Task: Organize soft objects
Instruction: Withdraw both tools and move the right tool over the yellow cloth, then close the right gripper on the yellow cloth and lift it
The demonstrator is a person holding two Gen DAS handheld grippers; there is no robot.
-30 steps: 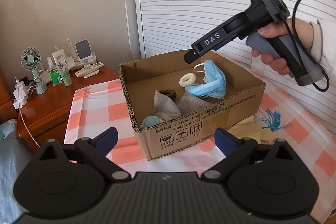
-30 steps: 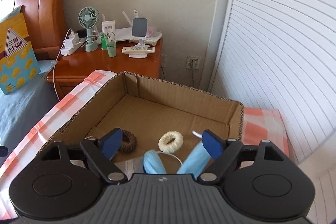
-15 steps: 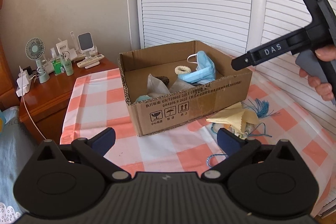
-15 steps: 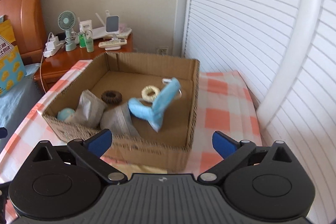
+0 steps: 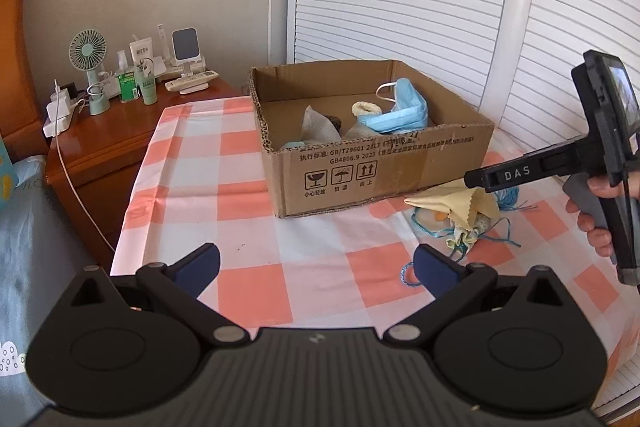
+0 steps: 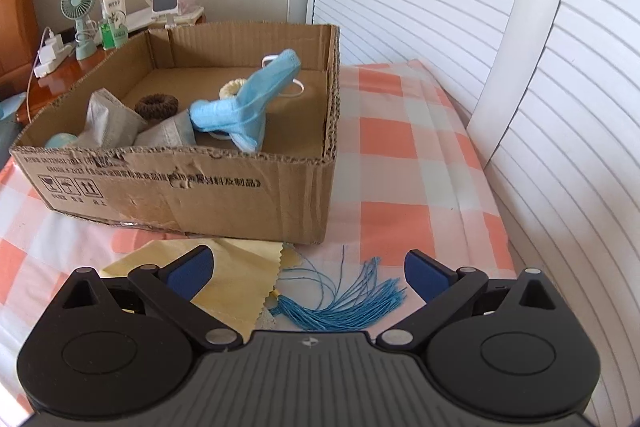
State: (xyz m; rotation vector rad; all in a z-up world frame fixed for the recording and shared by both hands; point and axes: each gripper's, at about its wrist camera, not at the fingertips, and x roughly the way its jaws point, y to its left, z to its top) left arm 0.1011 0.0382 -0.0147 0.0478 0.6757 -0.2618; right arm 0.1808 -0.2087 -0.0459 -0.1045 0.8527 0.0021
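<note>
Masks [image 6: 240, 107] and hair ties already lie in the box [image 6: 240, 183] beyond both tongs, right [image 6: 308, 267] and left [image 5: 316, 267], which stand wide and empty, while cloth [image 6: 236, 279] and tassel [image 6: 344, 303] remain just under the right pair.

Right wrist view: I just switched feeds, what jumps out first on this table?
The open cardboard box on the checked tablecloth, with a blue face mask propped up inside among grey masks and hair ties. In front of the box, outside it, lie a yellow cloth and a blue tassel, and the right gripper hangs open just above them, holding nothing.
</note>
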